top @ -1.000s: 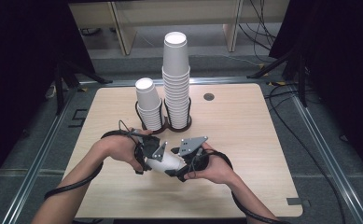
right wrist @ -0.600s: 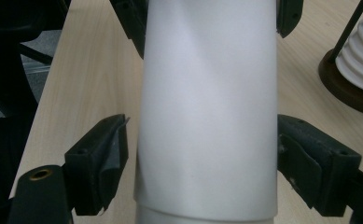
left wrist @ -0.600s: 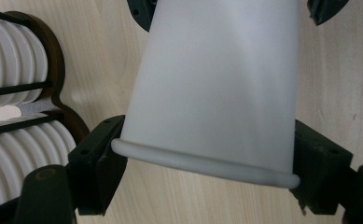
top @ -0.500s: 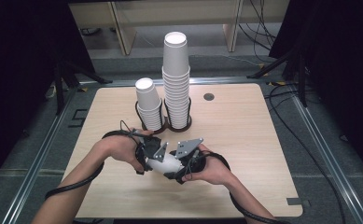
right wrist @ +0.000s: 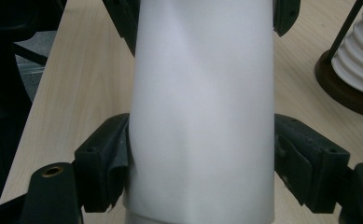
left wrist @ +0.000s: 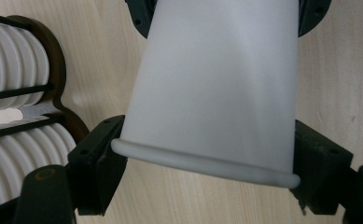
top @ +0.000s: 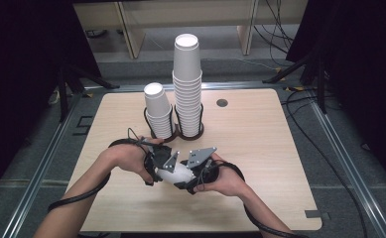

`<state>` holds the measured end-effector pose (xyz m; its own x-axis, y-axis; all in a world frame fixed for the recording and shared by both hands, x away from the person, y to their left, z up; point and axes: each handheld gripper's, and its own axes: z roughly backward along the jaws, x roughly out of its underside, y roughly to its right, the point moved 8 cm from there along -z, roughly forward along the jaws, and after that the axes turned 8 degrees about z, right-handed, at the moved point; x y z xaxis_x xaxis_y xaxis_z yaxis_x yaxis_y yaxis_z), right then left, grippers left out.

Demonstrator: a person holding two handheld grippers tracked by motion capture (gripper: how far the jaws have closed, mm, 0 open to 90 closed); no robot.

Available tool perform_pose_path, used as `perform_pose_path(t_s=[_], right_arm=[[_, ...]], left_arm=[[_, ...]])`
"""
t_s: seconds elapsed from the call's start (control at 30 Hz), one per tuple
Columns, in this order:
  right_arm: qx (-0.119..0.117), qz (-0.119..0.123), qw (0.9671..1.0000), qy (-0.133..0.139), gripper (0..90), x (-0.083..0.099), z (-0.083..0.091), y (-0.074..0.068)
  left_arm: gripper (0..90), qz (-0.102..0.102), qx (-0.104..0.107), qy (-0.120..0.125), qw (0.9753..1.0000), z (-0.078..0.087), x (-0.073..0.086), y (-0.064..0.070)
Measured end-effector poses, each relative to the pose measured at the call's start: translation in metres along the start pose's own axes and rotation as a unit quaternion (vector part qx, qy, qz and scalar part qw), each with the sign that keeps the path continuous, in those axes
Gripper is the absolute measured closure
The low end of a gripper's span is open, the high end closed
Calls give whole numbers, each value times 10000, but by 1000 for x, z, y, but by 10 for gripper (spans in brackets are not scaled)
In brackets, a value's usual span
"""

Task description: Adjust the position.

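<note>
Overhead forward-down view (tong cameras close)

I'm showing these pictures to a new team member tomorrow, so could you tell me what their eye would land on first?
Most striking is the tall stack of white paper cups in a dark ring holder at the wooden table's far middle, with a shorter white cup stack to its left. Nearer the front, the left gripper and right gripper both clamp one white paper cup lying sideways between them.

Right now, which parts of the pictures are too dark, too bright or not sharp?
High view: sharp, evenly lit table, dark surroundings. Left gripper view: the white cup is slightly soft and bright, its rim clear. Right gripper view: the cup wall looks blurred and shaded grey.
</note>
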<state>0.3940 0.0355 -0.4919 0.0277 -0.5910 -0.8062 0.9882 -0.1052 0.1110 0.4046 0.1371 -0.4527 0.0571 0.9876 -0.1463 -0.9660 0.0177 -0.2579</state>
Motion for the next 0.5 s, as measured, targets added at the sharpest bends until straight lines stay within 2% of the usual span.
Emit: perform_pose_path(t_s=[0.13,0.17,0.2,0.27,0.3,0.33,0.4,0.43,0.5], right_arm=[[38,59,10000,-66,245,2,0,1],[121,153,9998,-83,243,2,1,3],[-36,-13,10000,-29,241,1,1,-1],[-8,-23,9999,-104,240,3,2,-1],[-31,-30,10000,-55,237,3,2,-1],[28,50,10000,-68,234,3,2,0],[-21,24,9999,-103,226,5,2,0],[-14,-184,9997,-170,226,7,3,-3],[9,33,9999,-137,230,8,2,1]], left_arm=[[213,-20,12,0,10000,0,0,0],[213,-23,9,3,10000,0,-1,0],[213,-30,11,4,10000,0,-1,0],[213,-21,3,19,10000,1,0,1],[213,-13,-4,39,10000,1,0,1],[213,-12,3,47,10000,1,0,1],[213,-3,-5,38,10000,2,1,0],[213,2,-7,37,10000,2,1,1],[213,-6,-11,29,10000,2,1,0]])
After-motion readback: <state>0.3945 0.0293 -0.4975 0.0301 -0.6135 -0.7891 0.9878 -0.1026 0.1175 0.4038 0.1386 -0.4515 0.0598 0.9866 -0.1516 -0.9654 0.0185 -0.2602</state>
